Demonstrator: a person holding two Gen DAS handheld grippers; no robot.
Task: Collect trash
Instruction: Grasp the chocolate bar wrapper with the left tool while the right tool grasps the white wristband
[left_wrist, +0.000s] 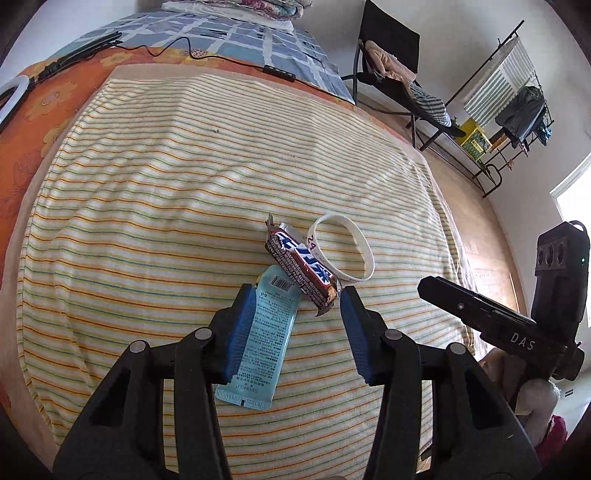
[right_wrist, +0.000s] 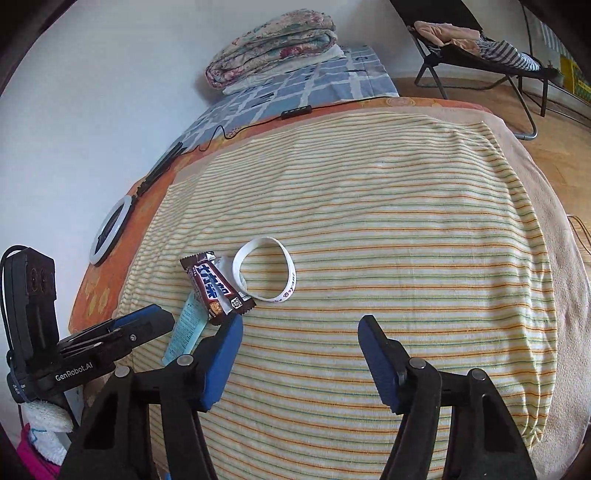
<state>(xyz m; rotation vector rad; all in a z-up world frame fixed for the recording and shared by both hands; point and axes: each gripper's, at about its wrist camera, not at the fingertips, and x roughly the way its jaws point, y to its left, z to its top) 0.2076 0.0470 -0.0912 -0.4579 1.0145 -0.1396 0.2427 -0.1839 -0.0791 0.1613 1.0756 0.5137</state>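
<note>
Two bits of trash lie on the striped yellow blanket on the bed: a thin light-blue plastic packet and a crinkly brown candy bar wrapper resting partly on it, beside a white rubber wristband. Both are probably light, floppy and slippery. The left tongs are wide open around the packet, holding nothing; pinching its middle looks best. The right tongs are open and empty too.

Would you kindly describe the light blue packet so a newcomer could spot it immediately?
On the striped blanket covering the bed, three small items cluster together. The light blue packet lies nearest the left hand-held gripper, its far end tucked under the brown candy wrapper. Unlike the white wristband, it is flat and rectangular.
</note>
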